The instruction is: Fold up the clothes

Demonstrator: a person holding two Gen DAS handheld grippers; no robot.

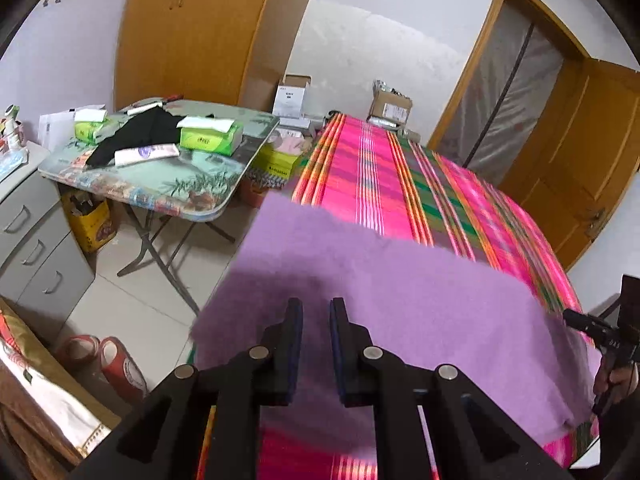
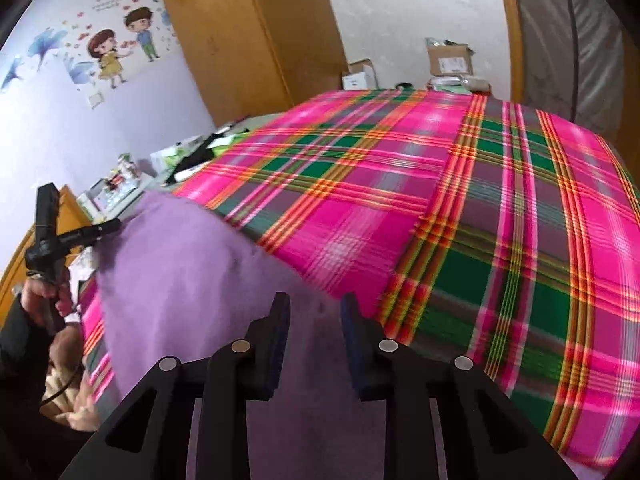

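Observation:
A fuzzy purple cloth (image 1: 400,300) (image 2: 180,272) is lifted off the near end of a bed covered by a pink and green plaid blanket (image 1: 360,168) (image 2: 440,200). My left gripper (image 1: 316,304) has its jaws close together at the cloth's left edge, with purple cloth filling the gap. In the right wrist view the left gripper (image 2: 114,224) meets the cloth's far corner, with a person's hand (image 2: 40,292) on its handle. My right gripper (image 2: 316,298) stands wider, with cloth bunched between its fingers. In the left wrist view the right gripper (image 1: 568,316) touches the cloth's right edge.
Left of the bed stands a folding table (image 1: 160,184) with tissue boxes (image 1: 210,136) and a black garment (image 1: 140,132). Grey drawers (image 1: 32,240) and red rolls (image 1: 120,364) are on the tiled floor. A wardrobe (image 1: 192,28), cardboard boxes (image 1: 390,106) and a wooden door (image 1: 592,152) are beyond.

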